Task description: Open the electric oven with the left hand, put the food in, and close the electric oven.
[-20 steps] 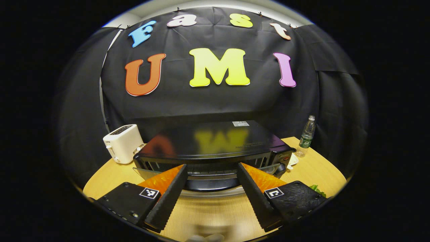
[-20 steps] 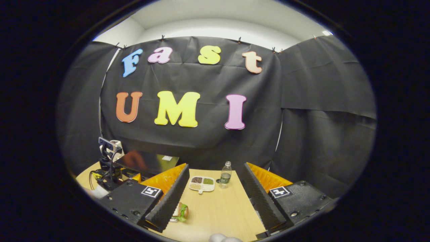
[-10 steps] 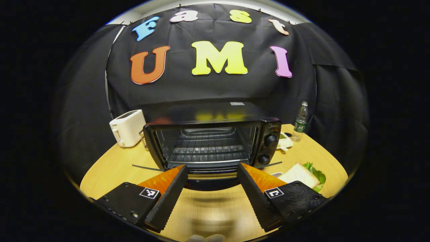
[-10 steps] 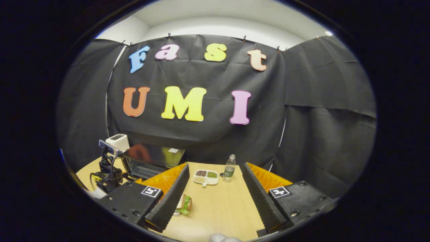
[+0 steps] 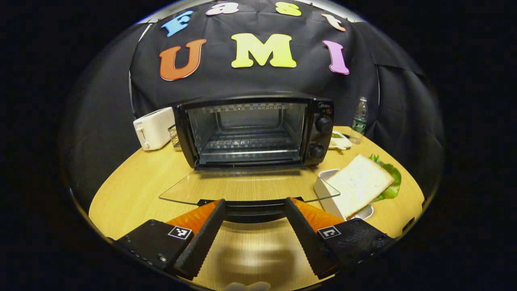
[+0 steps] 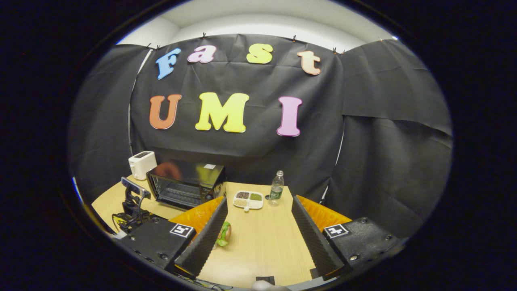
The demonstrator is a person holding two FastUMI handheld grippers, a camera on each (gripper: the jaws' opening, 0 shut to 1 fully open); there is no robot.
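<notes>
Since a second ago the oven door has swung flat over the tabletop, its handle between the spread left tongs, while the sandwich waits right and the right tongs gape empty.

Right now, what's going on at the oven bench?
The oven door is folded down flat, its handle lying between the left hand-held gripper's spread fingers. The sandwich waits in its dish to the oven's right, not yet loaded. The right hand-held gripper hangs open above the table, holding nothing.
</notes>
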